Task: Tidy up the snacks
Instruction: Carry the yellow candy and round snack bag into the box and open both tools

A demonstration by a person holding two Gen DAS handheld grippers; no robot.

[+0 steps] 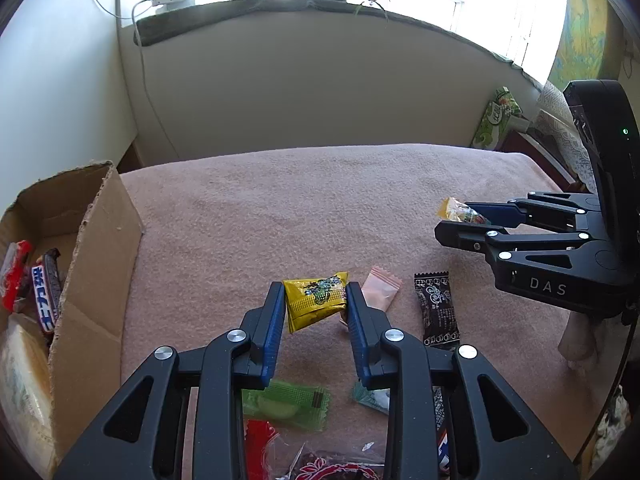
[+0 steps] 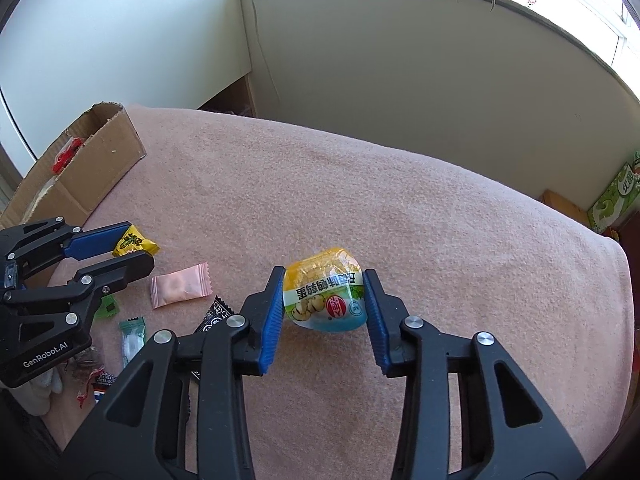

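Gripping a snack in each hand

Your left gripper [image 1: 312, 300] is clenched on a yellow foil snack packet [image 1: 316, 300], raised over the pink blanket-covered table [image 1: 280, 208]. Your right gripper [image 2: 325, 296] squeezes a round yellow-and-blue plastic snack pouch [image 2: 325, 294] between its blue pads. An open brown cardboard box [image 1: 96, 240] with snacks inside sits at the table's left edge.

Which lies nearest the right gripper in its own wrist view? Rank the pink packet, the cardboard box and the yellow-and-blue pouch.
1. Yellow-and-blue pouch: clamped in the right gripper.
2. Pink packet: left, on the blanket.
3. Cardboard box: far left.
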